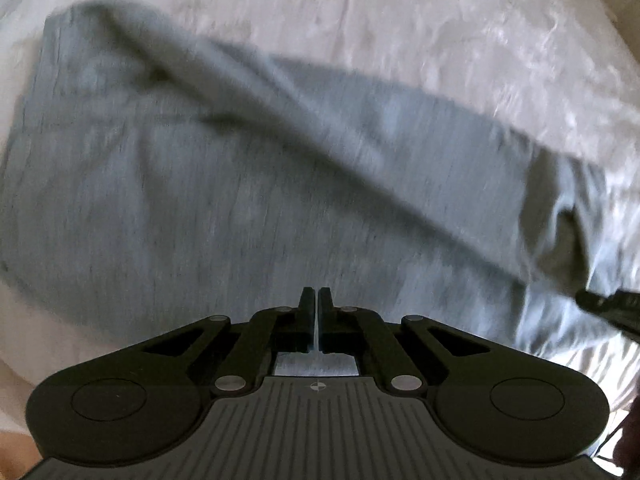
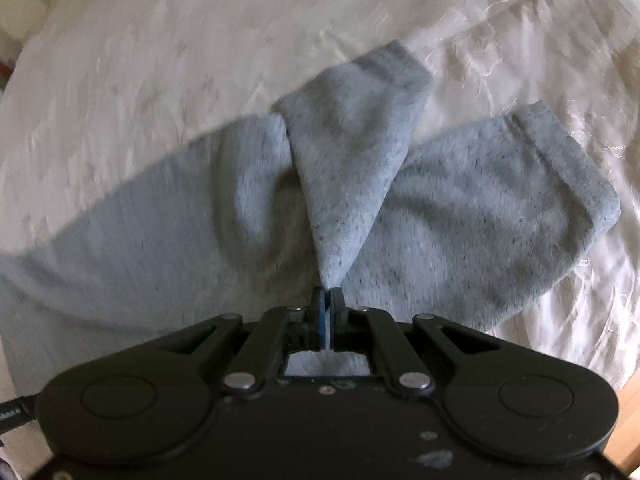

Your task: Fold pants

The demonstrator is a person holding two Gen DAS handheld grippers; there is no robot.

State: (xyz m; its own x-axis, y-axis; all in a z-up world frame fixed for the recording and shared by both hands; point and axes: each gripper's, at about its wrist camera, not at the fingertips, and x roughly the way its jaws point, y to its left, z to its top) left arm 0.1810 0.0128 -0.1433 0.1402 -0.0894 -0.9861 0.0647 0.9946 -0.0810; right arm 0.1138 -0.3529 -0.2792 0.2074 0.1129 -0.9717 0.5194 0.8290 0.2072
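Grey sweatpants (image 1: 200,184) lie spread on a white bedsheet (image 1: 400,20). In the left wrist view my left gripper (image 1: 318,294) hovers low over the wide part of the pants with its jaws closed and nothing visible between them. In the right wrist view my right gripper (image 2: 329,294) is shut on a corner of one cuffed pant leg (image 2: 352,152) and lifts it into a peak. The other pant leg (image 2: 500,208) lies flat to the right. The right gripper's tip also shows in the left wrist view (image 1: 600,302), at the far right edge.
The white, wrinkled sheet (image 2: 160,60) covers the bed all around the pants. A wooden edge (image 2: 628,440) shows at the lower right of the right wrist view. A pale pillow-like shape (image 2: 24,4) sits at the far upper left.
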